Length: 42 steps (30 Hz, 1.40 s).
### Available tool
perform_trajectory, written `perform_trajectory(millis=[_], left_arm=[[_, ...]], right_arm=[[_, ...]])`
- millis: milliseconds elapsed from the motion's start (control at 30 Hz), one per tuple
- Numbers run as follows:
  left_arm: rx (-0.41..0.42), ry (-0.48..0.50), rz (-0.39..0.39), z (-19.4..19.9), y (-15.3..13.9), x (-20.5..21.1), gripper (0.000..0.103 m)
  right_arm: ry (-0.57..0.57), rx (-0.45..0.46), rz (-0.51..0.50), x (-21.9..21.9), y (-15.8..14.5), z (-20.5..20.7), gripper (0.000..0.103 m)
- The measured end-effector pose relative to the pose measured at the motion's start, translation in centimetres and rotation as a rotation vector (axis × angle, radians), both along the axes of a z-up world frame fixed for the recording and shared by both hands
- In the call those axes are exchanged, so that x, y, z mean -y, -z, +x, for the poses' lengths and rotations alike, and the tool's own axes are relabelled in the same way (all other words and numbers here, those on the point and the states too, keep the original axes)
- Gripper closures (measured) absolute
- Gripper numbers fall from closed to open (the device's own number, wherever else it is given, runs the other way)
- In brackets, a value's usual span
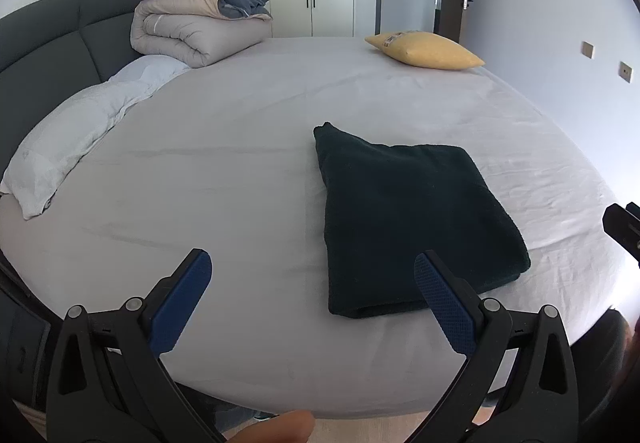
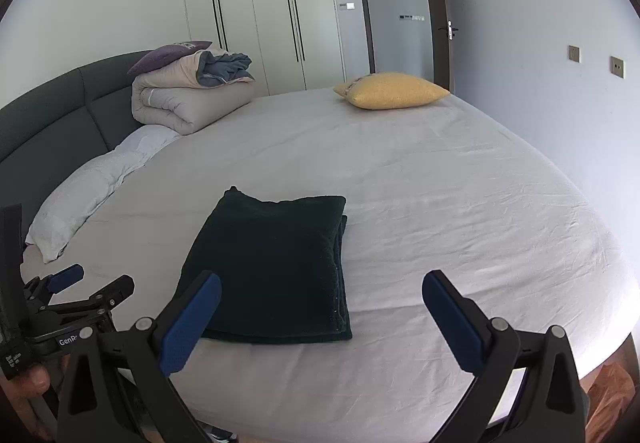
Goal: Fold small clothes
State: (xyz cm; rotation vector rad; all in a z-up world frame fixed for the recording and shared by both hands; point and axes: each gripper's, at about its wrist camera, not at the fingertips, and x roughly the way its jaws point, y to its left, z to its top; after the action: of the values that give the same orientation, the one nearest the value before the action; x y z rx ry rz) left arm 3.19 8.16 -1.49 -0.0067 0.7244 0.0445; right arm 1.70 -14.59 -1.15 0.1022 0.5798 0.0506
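Ahead of both tools, on the grey bed sheet [image 1: 240,147]: one dark folded garment [image 1: 412,219], lying flat, just beyond and right of the left gripper [image 1: 312,275], its near edge behind that tool's right finger. Right gripper [image 2: 320,295]: fingers spread, holding nothing, garment ahead-left. Left gripper: likewise spread, holding nothing. Far beyond: yellow pillow [image 1: 428,49], rolled duvet [image 1: 192,31].

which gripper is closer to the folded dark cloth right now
Roughly equal, left perhaps slightly nearer. The left gripper hovers open at the folded dark cloth's near-left corner; the right gripper hovers open at its near-right corner. Neither touches it.
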Motion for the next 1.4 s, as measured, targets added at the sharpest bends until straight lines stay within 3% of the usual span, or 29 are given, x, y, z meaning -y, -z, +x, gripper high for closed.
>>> perform_trajectory(millis=[767, 1400], left_arm=[[-0.042, -0.026, -0.065, 0.4, 0.8, -0.3, 0.0], [-0.057, -0.043, -0.067, 0.5, 1.4, -0.6, 0.0]], right_arm=[[-0.029, -0.026, -0.034, -1.2, 0.3, 0.3, 0.0], [-0.019, -0.046, -0.028, -1.3, 0.9, 0.3, 0.0]])
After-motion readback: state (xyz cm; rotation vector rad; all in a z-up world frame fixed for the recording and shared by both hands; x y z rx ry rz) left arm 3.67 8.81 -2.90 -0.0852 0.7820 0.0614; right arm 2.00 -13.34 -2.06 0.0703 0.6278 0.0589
